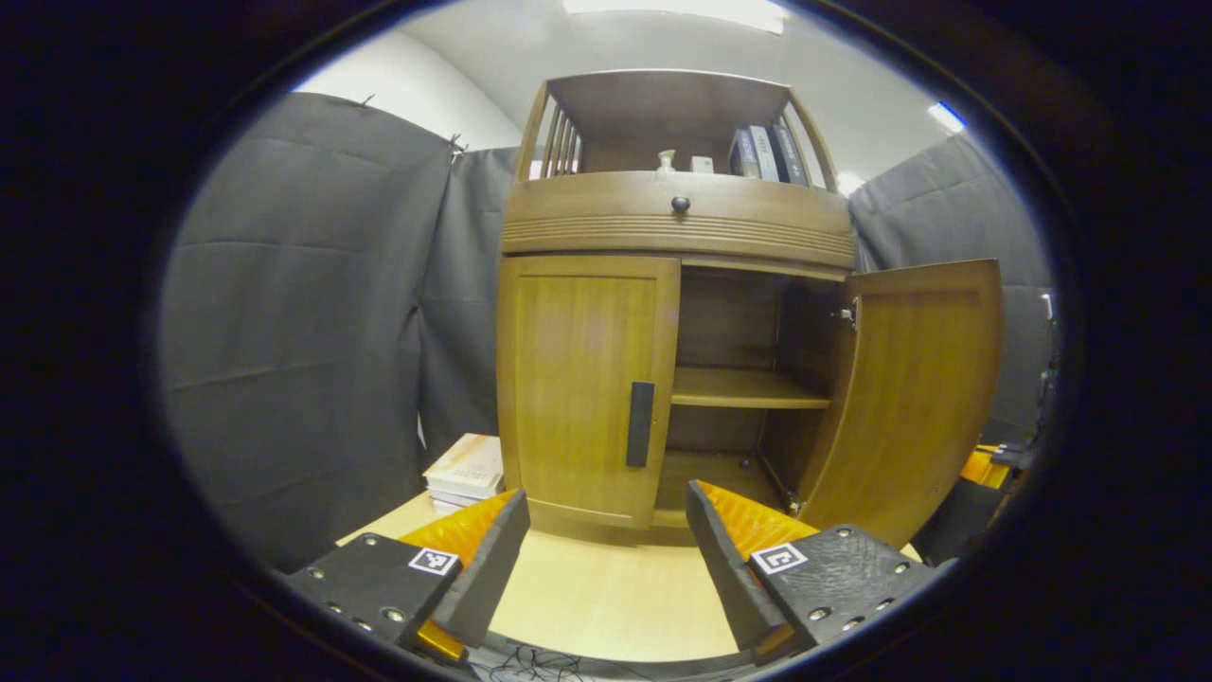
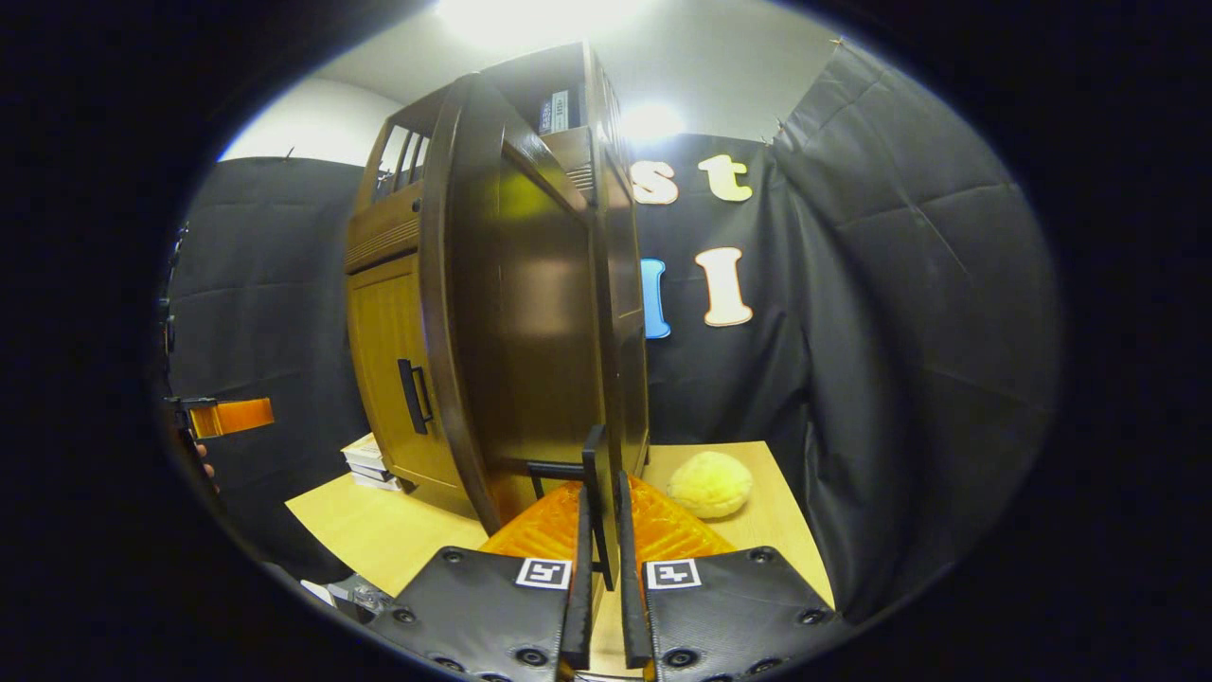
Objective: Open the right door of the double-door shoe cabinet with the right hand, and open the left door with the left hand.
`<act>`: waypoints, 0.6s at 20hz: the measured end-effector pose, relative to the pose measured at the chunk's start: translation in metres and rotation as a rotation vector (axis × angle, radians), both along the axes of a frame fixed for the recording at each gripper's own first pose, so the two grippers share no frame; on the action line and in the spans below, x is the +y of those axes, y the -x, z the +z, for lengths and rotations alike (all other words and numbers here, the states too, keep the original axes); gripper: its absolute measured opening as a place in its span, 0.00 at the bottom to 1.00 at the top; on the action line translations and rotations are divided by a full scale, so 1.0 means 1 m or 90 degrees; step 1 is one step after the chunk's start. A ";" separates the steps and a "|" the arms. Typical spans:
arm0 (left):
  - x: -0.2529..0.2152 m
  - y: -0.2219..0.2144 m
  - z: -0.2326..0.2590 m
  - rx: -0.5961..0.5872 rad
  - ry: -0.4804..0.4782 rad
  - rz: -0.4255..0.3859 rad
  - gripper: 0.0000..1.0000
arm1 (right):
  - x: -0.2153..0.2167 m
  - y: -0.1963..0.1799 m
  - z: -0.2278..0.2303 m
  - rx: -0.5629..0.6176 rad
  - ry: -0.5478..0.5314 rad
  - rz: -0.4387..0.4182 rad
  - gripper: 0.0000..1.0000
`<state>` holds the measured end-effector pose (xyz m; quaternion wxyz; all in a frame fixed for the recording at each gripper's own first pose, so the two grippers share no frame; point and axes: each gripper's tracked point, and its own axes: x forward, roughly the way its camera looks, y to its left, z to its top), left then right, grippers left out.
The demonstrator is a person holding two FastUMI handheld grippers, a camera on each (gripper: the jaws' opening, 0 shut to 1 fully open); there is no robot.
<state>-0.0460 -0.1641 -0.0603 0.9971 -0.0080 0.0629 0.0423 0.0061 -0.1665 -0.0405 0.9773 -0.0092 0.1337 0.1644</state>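
Dark cloth hangs on every side of the booth, and a pale wooden table (image 1: 606,587) carries the double-door shoe cabinet (image 1: 677,227) toward its back edge.

In the left gripper view, the left gripper (image 1: 606,540) hovers low over the front part of the table, level and pointed straight at the cabinet, its jaws spread wide with nothing between them. It faces the left door (image 1: 582,379), which is shut, its dark vertical handle (image 1: 640,423) on the edge nearest the middle. The gripper is apart from that handle. The right door (image 1: 914,388) stands swung open, showing a shelf (image 1: 748,386) inside. A drawer with a round knob (image 1: 680,204) runs across above the doors, and books (image 1: 767,153) stand on the open top shelf; their spines are too small to read. A stack of books (image 1: 466,471) lies on the table just beside the cabinet's left side.

In the right gripper view, the right gripper (image 2: 604,530) is held low and level at the open right door's free edge, seen edge-on. Its fingers (image 2: 579,568) are drawn nearly together on the door's dark handle (image 2: 595,474), one on each side of it. A pale round puffy thing (image 2: 710,483) rests on the table toward its far right corner, near the cabinet's side. At the far left of this view the other gripper (image 2: 227,417) is held in the air, well apart from the cabinet. Square black-and-white markers sit on both grippers' finger mounts; no readable words show anywhere on the cabinet.
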 end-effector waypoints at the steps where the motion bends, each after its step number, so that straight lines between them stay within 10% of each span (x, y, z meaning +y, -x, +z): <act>1: 0.003 -0.008 -0.002 0.003 0.002 -0.008 0.96 | -0.001 0.006 0.001 0.005 0.004 -0.008 0.16; 12: 0.030 -0.117 0.004 -0.017 0.017 -0.099 0.96 | -0.028 0.079 0.048 -0.043 0.009 -0.221 0.13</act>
